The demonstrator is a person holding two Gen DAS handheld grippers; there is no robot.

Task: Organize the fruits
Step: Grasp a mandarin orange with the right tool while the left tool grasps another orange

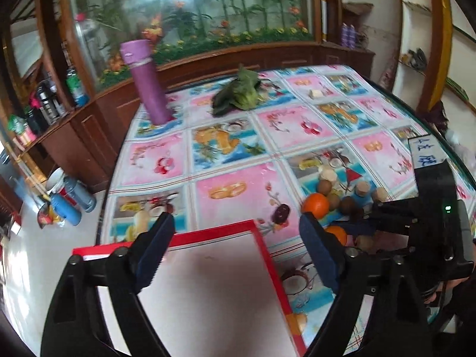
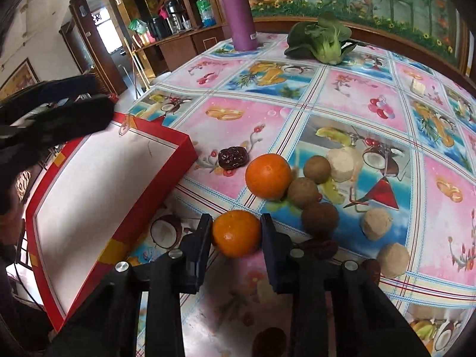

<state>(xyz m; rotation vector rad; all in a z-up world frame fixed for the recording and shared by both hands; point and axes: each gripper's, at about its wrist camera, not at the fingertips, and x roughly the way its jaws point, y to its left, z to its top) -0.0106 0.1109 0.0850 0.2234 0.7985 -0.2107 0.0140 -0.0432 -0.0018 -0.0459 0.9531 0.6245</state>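
Left wrist view: the left gripper [image 1: 236, 232] hangs with jaws spread wide, nothing between them. Below and between the jaws lies the red box [image 1: 264, 247], open, its white floor bare; its long axis runs away from the jaws toward the lower frame edge, which cuts it off. Beyond the right jaw sits an orange [image 1: 316, 204] among brown fruits [image 1: 325, 186]. The right gripper [image 1: 372, 217] enters from the right; a second orange [image 1: 337, 233] is largely hidden behind the left gripper's right jaw. A date [image 1: 281, 211] lies ahead between the jaws. Image is motion-blurred.

Right wrist view: the right gripper [image 2: 236, 232] has its jaws closed against the near orange [image 2: 236, 233], one at each side, stem dimple facing the camera. The far orange [image 2: 268, 176] sits just ahead. The box [image 2: 166, 178] lies left of the jaws, its far corner pointing toward the date [image 2: 233, 157]. Dark red fruits behind the right jaw are partly hidden.
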